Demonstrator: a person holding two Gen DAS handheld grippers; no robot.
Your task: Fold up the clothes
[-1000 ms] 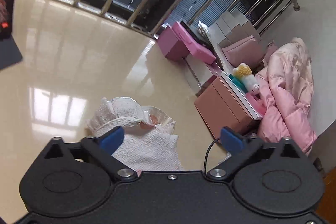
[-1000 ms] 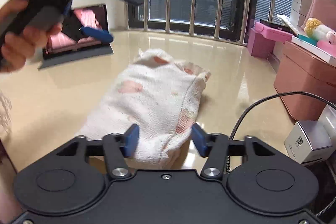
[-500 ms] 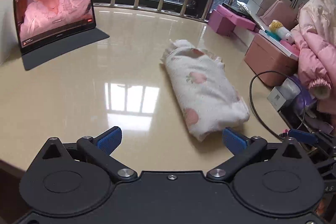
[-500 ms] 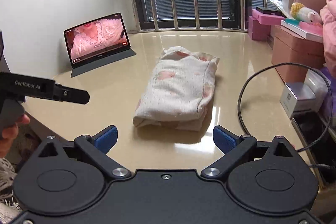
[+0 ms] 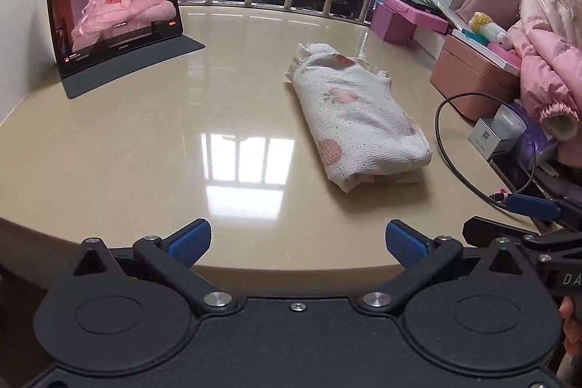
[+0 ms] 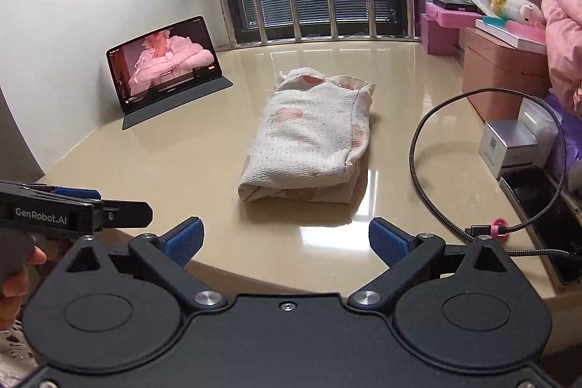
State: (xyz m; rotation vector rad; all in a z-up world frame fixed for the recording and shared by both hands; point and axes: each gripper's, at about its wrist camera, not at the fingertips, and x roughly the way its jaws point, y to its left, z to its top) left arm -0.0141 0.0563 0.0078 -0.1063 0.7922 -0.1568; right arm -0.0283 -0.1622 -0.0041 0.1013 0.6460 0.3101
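Note:
A white garment with pink strawberry prints lies folded into a compact bundle on the glossy beige table; it also shows in the right wrist view. My left gripper is open and empty, held back over the table's near edge. My right gripper is open and empty, also at the near edge, apart from the garment. The right gripper's blue tip shows at the right of the left wrist view. The left gripper shows at the left of the right wrist view.
A tablet playing a video stands at the back left. A braided cable loops on the table's right side beside a small white box. Pink boxes and a pink jacket crowd the right.
Both grippers have let go of the garment, opened wide and pulled back to the table's near edge. The garment stays folded on the table.

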